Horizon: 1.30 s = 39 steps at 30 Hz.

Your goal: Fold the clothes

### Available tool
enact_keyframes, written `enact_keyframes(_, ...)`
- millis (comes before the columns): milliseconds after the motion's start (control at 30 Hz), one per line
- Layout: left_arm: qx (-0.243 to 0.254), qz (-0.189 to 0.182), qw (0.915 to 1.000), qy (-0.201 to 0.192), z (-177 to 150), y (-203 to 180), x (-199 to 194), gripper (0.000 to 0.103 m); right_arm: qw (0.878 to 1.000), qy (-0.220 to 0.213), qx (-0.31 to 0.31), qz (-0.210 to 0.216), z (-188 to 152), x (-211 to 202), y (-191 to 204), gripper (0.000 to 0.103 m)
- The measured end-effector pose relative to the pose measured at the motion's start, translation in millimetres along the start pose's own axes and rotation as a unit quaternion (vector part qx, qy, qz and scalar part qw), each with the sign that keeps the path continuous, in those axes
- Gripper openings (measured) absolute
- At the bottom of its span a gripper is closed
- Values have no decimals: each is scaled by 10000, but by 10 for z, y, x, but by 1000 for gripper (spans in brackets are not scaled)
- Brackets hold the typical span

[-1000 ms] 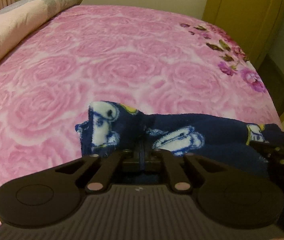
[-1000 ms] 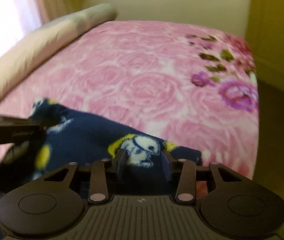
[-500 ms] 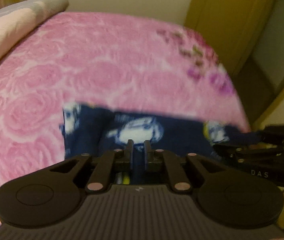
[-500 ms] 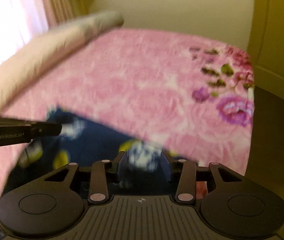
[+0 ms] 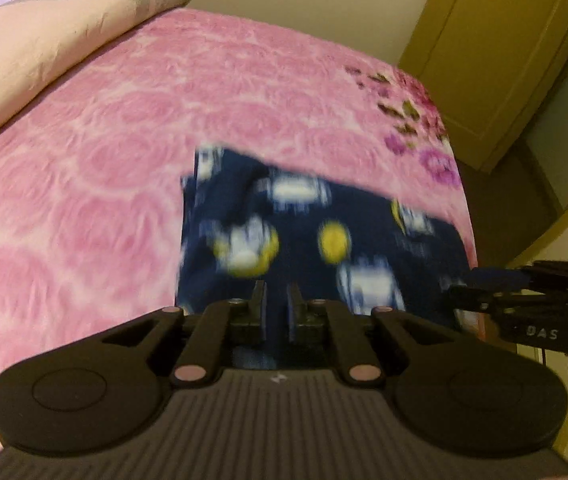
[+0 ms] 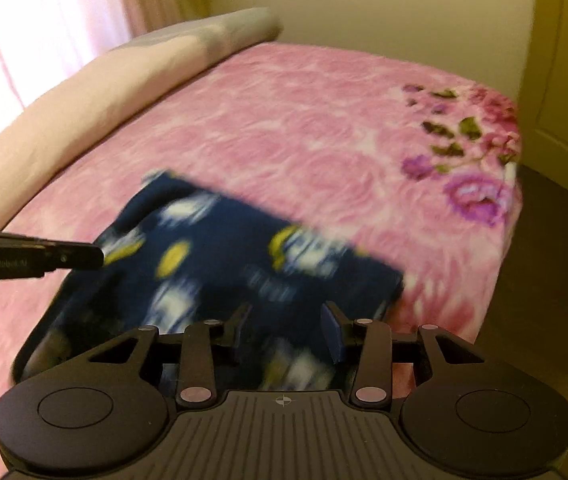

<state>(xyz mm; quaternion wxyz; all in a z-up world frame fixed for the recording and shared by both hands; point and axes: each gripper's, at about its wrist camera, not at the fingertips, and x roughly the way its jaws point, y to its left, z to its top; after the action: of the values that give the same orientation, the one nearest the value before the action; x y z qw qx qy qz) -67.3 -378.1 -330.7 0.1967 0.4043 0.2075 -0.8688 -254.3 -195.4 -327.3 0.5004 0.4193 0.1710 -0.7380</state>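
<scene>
A navy fleece garment with white and yellow cartoon prints is stretched out wide over the pink bedspread, blurred by motion. My left gripper is shut on its near edge, with a narrow strip of cloth showing between the fingers. The right gripper is shut on a thicker bunch of the same garment, its jaws standing wider apart. From the left wrist camera, the right gripper sits at the garment's right end. In the right wrist view the left gripper is at the garment's left corner.
The pink rose-patterned bedspread covers the bed. A rolled beige and grey quilt lies along the far left side. The bed's right edge drops to a dark floor, with a yellow door behind it.
The garment has gone from a bunched strip to a wide spread panel. Both grippers have pulled back and up, away from the bed's far end, and the left jaws have parted slightly.
</scene>
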Motion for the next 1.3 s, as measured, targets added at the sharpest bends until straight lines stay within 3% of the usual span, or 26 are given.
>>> enact_keyframes(133,22,677,9958,608,-474,20,166,5,9982,422,-278,312,-270,67,113,42)
enact_keyframes(267,-516,898,9939,379,-546,13,-107,4,9968,561,-364,448,-327,-2,127,42)
enact_keyframes(400,-748,900,9931,-13,-615,-127,-397,5,9958,255,-394,784,-336,-270,135,42)
enact_keyframes(433,-863,923,9919,105,-652,-139,-370,5,9946,258,-452,896,-375,-288,168,42)
enact_keyframes(533,-1132,1220,9842,604,-738,-148,-165,5,9872,1011,-812,932,-558,-70,289,42)
enact_keyframes(600,-1355,1367,9801,494,-670,-219,-233,5,9870,1027,-821,925,-553,-97,294,42)
enact_keyframes(700,-1560,1505,9760,213,-578,-336,-396,7,9877,715,-738,1181,-416,-279,251,42)
enact_keyframes(767,-1774,1699,9679,525,-618,-340,-309,9,9849,689,-927,1292,-412,-279,283,42)
enact_keyframes(800,-1902,1802,9623,737,-649,-328,-237,9,9823,920,-960,1317,-415,-231,285,42)
enact_keyframes(900,-2345,2023,9469,868,-583,-417,-353,9,9702,1711,-1023,1374,-425,-69,282,42)
enact_keyframes(967,-2310,2255,9423,885,-497,-594,-530,15,9715,1528,-964,1538,-266,-262,188,42)
enact_keyframes(1067,-2567,2392,9311,1002,-418,-830,-795,20,9667,1634,-1217,1546,-88,-484,75,42)
enact_keyframes(1133,-2751,2400,9257,986,-388,-1032,-967,31,9655,1676,-1275,1530,-4,-624,-39,42)
enact_keyframes(1300,-2957,2379,9202,960,-349,-1460,-1214,35,9663,1743,-1279,1398,81,-913,-305,43)
